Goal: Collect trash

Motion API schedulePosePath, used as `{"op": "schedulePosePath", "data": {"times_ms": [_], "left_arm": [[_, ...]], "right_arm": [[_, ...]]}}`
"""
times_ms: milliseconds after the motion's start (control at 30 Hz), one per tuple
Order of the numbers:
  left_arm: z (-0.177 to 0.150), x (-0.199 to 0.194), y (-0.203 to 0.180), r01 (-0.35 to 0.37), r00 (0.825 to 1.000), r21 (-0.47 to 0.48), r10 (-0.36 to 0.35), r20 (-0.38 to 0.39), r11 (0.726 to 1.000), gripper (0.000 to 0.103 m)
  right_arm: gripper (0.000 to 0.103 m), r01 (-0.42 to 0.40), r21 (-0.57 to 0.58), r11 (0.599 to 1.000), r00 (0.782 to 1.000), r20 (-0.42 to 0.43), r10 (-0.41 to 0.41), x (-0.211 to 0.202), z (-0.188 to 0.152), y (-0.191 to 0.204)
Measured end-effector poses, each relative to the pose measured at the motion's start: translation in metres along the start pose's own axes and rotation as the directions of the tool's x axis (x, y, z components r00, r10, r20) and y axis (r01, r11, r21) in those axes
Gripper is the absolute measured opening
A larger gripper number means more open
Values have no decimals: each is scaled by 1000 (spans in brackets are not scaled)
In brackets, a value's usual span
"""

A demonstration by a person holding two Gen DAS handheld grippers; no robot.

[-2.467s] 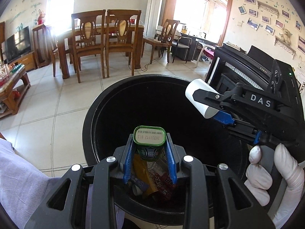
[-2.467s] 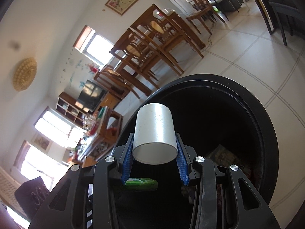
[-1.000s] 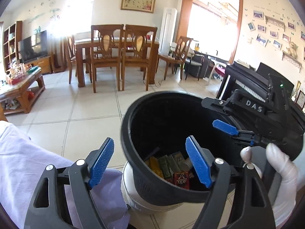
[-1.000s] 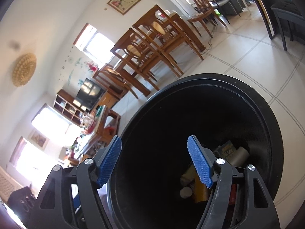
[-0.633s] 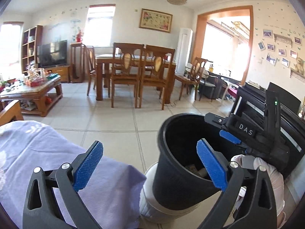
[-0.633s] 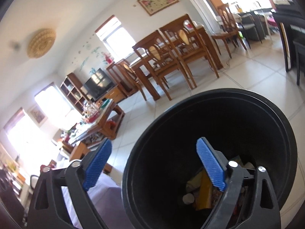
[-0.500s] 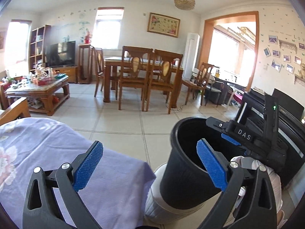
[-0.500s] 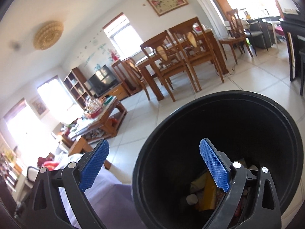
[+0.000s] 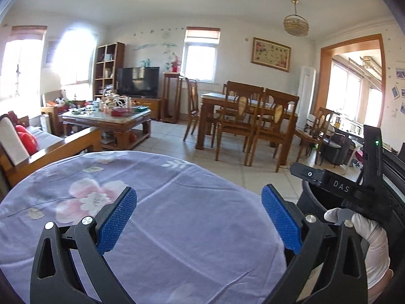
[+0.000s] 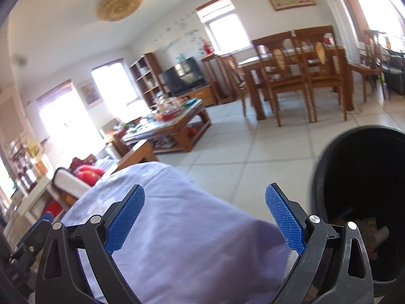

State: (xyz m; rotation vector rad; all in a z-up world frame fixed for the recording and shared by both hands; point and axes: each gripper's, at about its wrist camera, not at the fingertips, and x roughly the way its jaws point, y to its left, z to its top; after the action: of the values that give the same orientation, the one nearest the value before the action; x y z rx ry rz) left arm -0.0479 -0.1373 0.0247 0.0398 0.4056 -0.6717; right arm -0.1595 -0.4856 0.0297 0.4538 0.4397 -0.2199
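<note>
The black trash bin (image 10: 326, 172) stands on the floor at the right, with wrappers and a pale tube (image 10: 372, 230) inside it. In the left wrist view only its dark wall (image 9: 306, 200) shows at the right edge. My left gripper (image 9: 198, 195) is open and empty over the table's purple flowered cloth (image 9: 164, 197). My right gripper (image 10: 205, 190) hangs over the cloth's right end (image 10: 192, 230), its jaws opening with nothing between them. A white-gloved hand (image 9: 369, 233) holds it beside the bin. No trash shows on the cloth.
Behind the cloth lie a wooden sofa arm (image 9: 63, 147), a cluttered coffee table (image 9: 108, 121) and a dining table with chairs (image 9: 248, 116). Pale tiled floor (image 10: 240, 152) runs between the table and the bin.
Both grippers let a green can and a white cup fall into the bin, spread their jaws wide, then swung left and up from the bin to the purple cloth.
</note>
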Motion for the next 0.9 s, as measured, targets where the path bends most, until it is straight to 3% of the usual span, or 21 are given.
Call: {"op": "schedulePosePath", "data": {"times_ms": [200, 500, 667, 900], "left_arm": [[-1, -33, 55, -168, 984, -39, 170, 58, 985, 98], [-6, -62, 122, -322, 941, -131, 332, 69, 938, 98], [-16, -74, 149, -399, 909, -185, 414, 46, 898, 98], [-19, -90, 162, -459, 872, -221, 484, 73, 861, 98]], "right_arm": [[98, -108, -103, 989, 994, -17, 107, 25, -6, 93], [98, -230, -256, 939, 972, -13, 234, 43, -33, 213], [98, -254, -336, 907, 960, 30, 280, 49, -46, 260], [98, -265, -425, 865, 937, 98, 335, 48, -57, 278]]}}
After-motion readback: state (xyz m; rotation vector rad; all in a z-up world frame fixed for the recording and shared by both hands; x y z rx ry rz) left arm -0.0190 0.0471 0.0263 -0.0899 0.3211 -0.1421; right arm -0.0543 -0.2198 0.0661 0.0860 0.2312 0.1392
